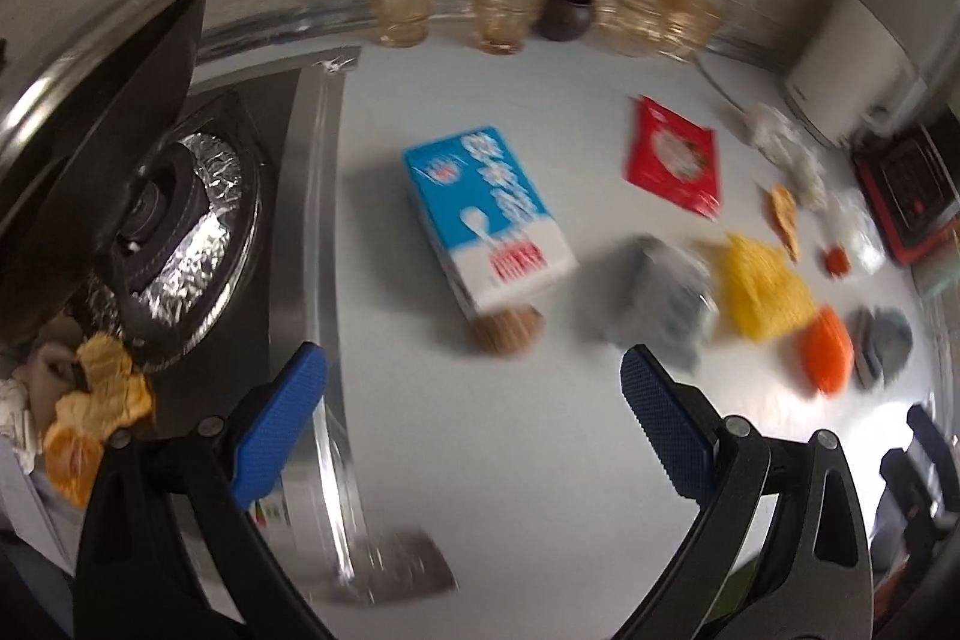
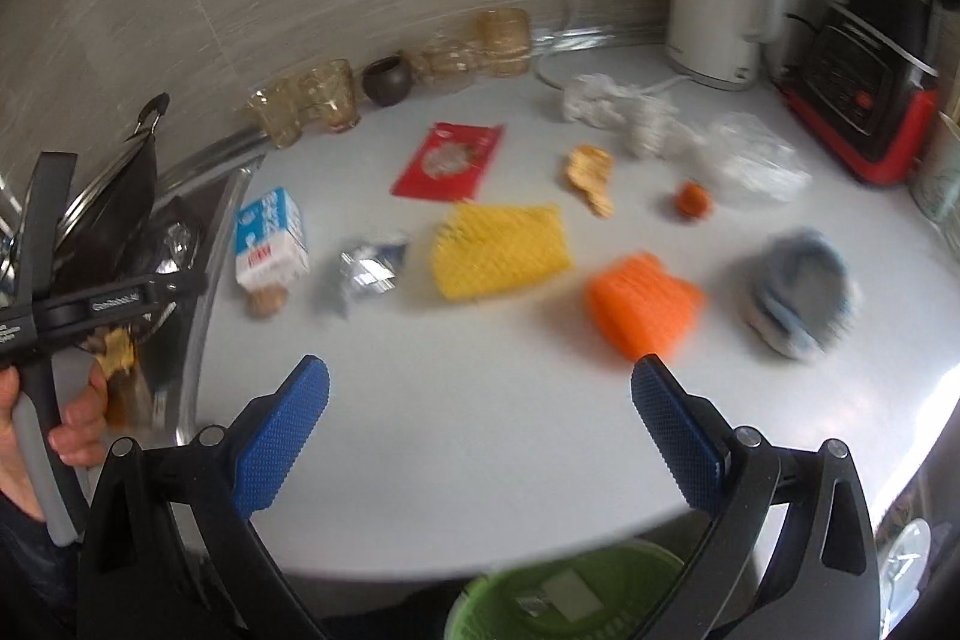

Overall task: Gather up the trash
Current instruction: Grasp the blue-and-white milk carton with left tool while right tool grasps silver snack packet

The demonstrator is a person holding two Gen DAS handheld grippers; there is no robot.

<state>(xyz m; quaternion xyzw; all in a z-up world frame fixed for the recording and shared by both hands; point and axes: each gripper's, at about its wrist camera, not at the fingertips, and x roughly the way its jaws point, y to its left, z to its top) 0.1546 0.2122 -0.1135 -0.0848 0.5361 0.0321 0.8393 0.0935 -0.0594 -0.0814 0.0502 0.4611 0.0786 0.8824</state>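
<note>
Trash lies on the white counter (image 2: 480, 400): a blue and white carton (image 1: 489, 214) (image 2: 270, 238), a crumpled foil wrapper (image 1: 657, 298) (image 2: 366, 271), a yellow foam net (image 1: 762, 289) (image 2: 501, 250), an orange foam net (image 1: 828, 349) (image 2: 642, 304), a red packet (image 1: 675, 157) (image 2: 450, 160), a peel piece (image 2: 591, 175) and white tissue (image 2: 606, 103). My left gripper (image 1: 474, 394) is open and empty, above the counter near the carton. My right gripper (image 2: 480, 394) is open and empty, in front of the nets. A green bin (image 2: 564, 592) stands below the counter edge.
A stove with a foil-lined burner (image 1: 186, 220) and a pot lid (image 1: 102, 100) is at the left, with orange peel (image 1: 96, 412) beside it. Glass cups (image 2: 312, 100) and a dark jar (image 2: 387, 82) line the wall. A white kettle (image 2: 720, 4), a red appliance (image 2: 864, 94) and a grey cloth (image 2: 798, 292) are at the right.
</note>
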